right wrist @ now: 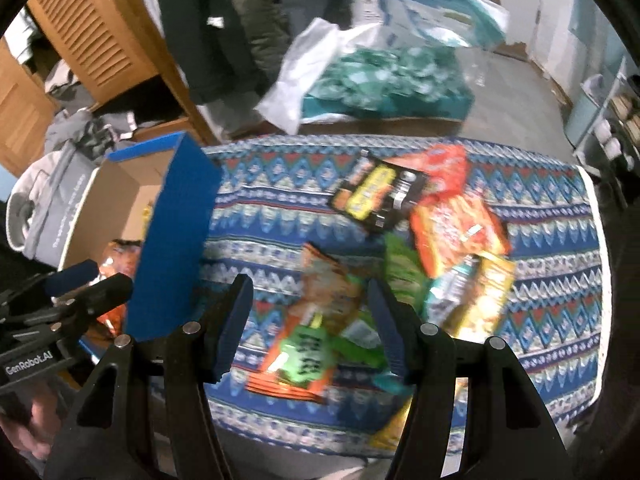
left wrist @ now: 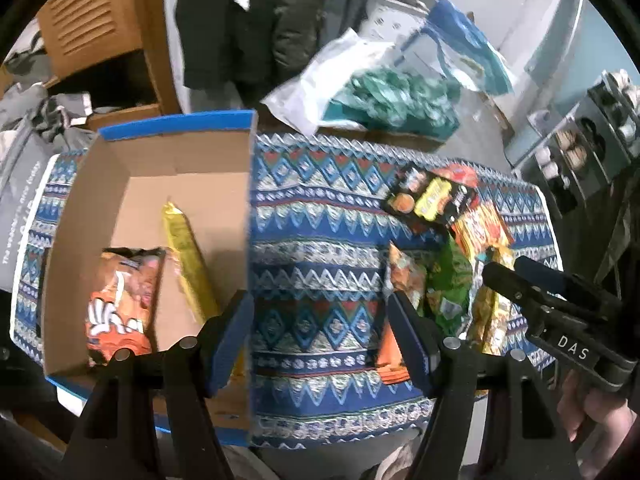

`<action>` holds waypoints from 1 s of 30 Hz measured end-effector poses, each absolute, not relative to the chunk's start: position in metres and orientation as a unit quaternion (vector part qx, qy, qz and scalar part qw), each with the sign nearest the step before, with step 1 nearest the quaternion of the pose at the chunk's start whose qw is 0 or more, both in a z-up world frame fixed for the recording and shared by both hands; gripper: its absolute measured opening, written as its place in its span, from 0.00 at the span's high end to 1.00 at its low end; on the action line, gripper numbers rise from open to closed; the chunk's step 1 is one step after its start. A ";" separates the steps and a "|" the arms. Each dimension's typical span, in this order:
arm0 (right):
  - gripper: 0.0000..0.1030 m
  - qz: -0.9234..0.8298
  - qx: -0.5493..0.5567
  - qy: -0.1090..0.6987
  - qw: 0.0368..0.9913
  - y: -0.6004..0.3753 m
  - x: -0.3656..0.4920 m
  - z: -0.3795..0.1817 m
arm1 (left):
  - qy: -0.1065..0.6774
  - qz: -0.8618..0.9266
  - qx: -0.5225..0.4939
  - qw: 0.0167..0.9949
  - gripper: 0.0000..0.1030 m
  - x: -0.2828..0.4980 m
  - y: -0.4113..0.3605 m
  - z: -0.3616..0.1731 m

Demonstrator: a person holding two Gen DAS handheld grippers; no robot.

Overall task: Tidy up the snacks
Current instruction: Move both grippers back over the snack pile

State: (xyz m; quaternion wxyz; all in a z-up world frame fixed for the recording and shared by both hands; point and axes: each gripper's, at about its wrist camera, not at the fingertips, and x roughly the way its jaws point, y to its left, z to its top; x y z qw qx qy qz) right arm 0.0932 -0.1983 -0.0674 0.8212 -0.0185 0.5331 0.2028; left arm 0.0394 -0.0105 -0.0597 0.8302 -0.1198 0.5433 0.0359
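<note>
Left wrist view: left tongs are spread wide w/ nothing between them, hovering over the patterned surface just right of the cardboard box. The box holds two snacks so far: an orange chip bag & a yellow packet beside it. The rest of the snack pile lies well to the right; the right tongs hang over it.

Right wrist view: right tongs are spread too, empty, poised directly above an orange-green packet at the near edge of the pile. A black-yellow packet & an orange bag lie farther back.

Judged step: mid-sort, picking the next snack. Next move likely needs the right tongs lowered so the fingers straddle the orange-green packet, closed on it, then carried left into the box.
</note>
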 end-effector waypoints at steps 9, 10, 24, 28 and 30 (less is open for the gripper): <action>0.37 0.165 -0.012 0.541 0.824 -0.250 0.092 -0.082 | 0.573 0.024 -0.112 0.811 0.31 0.050 -0.040 -0.084; 0.37 0.161 -0.009 0.543 0.824 -0.255 0.092 -0.084 | 0.576 0.023 -0.112 0.809 0.31 0.050 -0.043 -0.086; 0.36 0.100 0.007 0.583 0.806 -0.305 0.103 -0.127 | 0.621 0.015 -0.091 0.778 0.30 0.072 -0.084 -0.142; 0.36 0.083 -0.006 0.598 0.797 -0.310 0.106 -0.148 | 0.631 0.022 -0.086 0.771 0.30 0.078 -0.089 -0.156; 0.36 0.079 -0.009 0.605 0.792 -0.312 0.106 -0.157 | 0.635 0.026 -0.085 0.768 0.30 0.081 -0.090 -0.162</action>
